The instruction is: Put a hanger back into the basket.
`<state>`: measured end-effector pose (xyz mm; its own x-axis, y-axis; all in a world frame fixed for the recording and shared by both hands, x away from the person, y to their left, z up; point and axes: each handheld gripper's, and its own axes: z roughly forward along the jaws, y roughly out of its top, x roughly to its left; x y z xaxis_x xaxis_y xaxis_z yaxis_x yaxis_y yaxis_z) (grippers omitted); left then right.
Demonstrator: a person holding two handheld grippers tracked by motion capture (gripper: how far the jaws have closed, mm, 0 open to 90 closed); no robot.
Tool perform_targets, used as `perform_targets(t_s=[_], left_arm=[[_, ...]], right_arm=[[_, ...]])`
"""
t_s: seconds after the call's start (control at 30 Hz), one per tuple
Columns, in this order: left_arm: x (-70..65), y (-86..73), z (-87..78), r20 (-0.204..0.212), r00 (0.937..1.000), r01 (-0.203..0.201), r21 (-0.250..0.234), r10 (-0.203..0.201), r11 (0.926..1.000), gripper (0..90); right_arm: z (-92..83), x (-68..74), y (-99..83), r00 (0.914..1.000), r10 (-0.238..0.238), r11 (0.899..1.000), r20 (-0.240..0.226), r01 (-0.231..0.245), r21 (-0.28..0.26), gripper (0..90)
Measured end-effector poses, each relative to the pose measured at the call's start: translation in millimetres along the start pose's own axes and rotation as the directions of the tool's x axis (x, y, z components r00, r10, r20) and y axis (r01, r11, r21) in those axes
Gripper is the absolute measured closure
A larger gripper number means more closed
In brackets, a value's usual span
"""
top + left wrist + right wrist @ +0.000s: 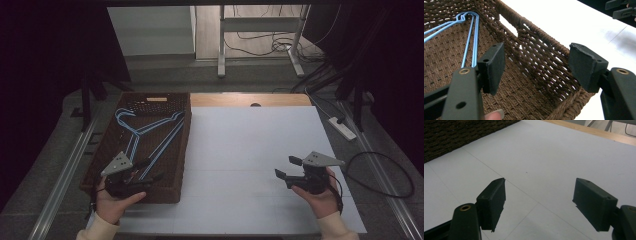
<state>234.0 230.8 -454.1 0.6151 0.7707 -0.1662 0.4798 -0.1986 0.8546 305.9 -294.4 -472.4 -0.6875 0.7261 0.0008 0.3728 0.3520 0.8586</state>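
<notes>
A dark brown woven wicker basket [181, 150], rectangular and shallow, stands on the left part of the white table [250, 160]. Inside it lie light blue wire clothes hangers [142, 131], stacked flat on the woven floor with their hooks toward the far end of the basket.

The left claw [150, 171], held in the person's left hand [116, 202], hovers over the near end of the basket, close to its right wall. Its jaws stand wide apart with nothing between them. In the left gripper view the black pads [492, 67] frame the basket's inner wall and corner [541, 65], while the thin blue bars of the hangers [470, 35] run just beside the left pad; whether the pad touches them cannot be told.

The right claw [286, 168], held in the person's right hand [317, 195], sits over the bare right part of the table, well apart from the basket. Its jaws are likewise spread and grasp nothing; the right gripper view shows the white table surface [544, 165] between its pads [494, 202], with the basket's edge [454, 137] at the upper left
</notes>
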Motion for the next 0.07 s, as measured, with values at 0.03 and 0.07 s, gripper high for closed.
perform_targets(t_s=[0.03, 0.07], left_arm=[[0.0, 0.0, 0.0, 0.000, 1.0000, 0.000, 0.000, 0.000, 1.0000, 31.2], [-0.1, -0.2, 0.3, 0.002, 1.0000, -0.001, 0.001, 0.001, 1.0000, 31.2]], right_arm=[[0.0, 0.0, 0.0, 1.0000, 0.000, 1.000, 0.000, 0.000, 0.000, 26.7], [-0.5, -0.5, 0.0, 1.0000, 0.001, 1.000, 0.001, -0.001, -0.002, 26.8]])
